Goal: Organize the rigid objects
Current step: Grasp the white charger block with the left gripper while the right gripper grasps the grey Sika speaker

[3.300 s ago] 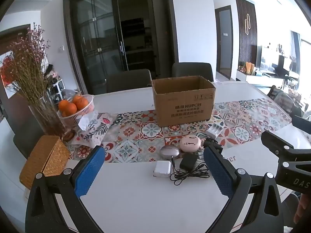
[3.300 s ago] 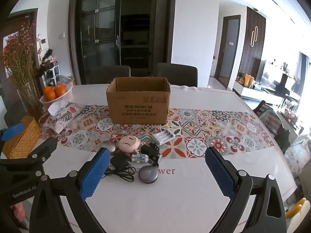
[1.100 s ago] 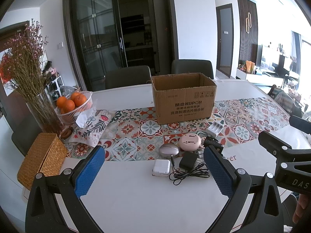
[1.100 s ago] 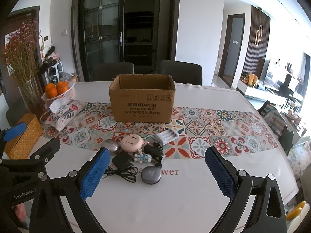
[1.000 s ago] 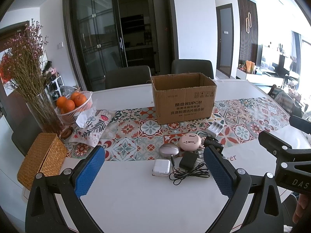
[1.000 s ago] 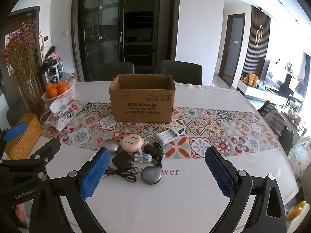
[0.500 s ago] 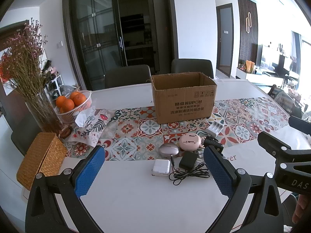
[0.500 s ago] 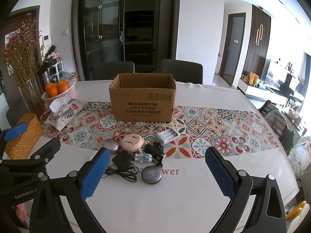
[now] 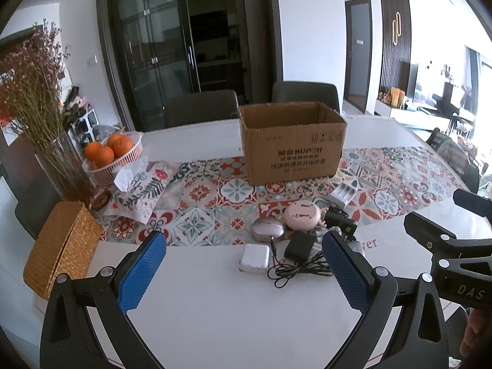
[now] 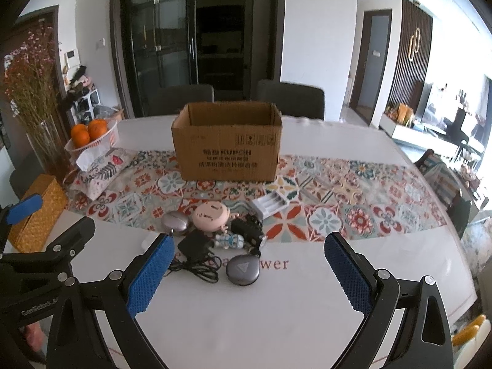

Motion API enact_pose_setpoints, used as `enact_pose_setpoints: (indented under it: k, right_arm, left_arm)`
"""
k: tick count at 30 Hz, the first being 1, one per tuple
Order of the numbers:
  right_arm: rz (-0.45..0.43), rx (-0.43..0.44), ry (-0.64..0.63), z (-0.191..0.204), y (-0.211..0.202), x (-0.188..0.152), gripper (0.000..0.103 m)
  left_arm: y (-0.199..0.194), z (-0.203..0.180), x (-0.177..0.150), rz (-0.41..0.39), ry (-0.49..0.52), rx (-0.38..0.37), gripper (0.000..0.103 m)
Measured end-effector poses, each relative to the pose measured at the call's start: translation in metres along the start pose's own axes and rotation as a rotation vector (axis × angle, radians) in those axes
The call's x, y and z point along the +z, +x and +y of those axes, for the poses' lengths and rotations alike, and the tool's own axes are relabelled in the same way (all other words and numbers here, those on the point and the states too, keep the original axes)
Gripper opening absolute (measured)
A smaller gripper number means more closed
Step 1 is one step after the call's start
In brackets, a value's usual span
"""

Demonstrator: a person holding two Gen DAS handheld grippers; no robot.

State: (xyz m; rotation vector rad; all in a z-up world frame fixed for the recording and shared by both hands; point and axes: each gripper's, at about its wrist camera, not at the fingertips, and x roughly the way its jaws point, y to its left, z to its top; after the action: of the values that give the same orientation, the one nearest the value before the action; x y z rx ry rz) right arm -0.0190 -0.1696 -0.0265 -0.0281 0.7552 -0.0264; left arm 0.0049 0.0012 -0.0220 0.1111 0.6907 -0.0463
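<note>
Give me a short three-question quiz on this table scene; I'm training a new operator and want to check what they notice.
1. True or false: the cardboard box is open at the top.
2. Which item lies nearest the right gripper? A) pink round case B) grey rounded-triangle device C) white battery charger
3. Fill in: the white square adapter lies on the bare white table, in front of the ____ gripper.

Key: 1 true; 2 B; 3 left. Both grippers are open and hold nothing.
</note>
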Motion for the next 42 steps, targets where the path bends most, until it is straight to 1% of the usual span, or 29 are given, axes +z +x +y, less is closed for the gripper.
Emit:
enact_pose_setpoints:
  k: [2, 9, 13, 17, 22, 27, 35, 42]
  right_arm:
    - [0.031, 0.007, 0.011, -0.008, 0.004, 0.005, 0.099]
    - [0.133, 0.019, 0.034, -0.01, 0.034, 0.008, 0.099]
    - [0.166, 0.018, 0.051, -0.008, 0.053, 0.011, 0.099]
    - [0.201, 0.01, 0.066, -0.007, 0.072, 0.011, 0.099]
    - [0.257, -0.012, 0.105, -0.011, 0.098, 0.006, 0.098]
    - [0.314, -0.009, 0.143, -0.014, 0.12, -0.001, 0.094]
    - [0.401, -0.022, 0.182, -0.017, 0.154, -0.014, 0.088]
    - [0.463, -0.032, 0.197, -0.016, 0.175, -0.023, 0.084]
  left_arm:
    - [0.005, -0.001, -0.002, 0.018, 0.001, 0.008, 0.103]
    - [0.037, 0.007, -0.002, 0.115, -0.023, 0.002, 0.103]
    - [0.055, 0.012, -0.003, 0.156, -0.041, -0.012, 0.103]
    - [0.077, 0.013, -0.003, 0.198, -0.046, -0.033, 0.1]
    - [0.102, 0.011, -0.004, 0.247, -0.036, -0.048, 0.099]
    - [0.124, 0.01, -0.007, 0.284, -0.024, -0.058, 0.098]
    - [0.159, 0.008, -0.02, 0.384, -0.022, -0.096, 0.093]
    - [0.183, 0.005, -0.031, 0.439, -0.003, -0.105, 0.089]
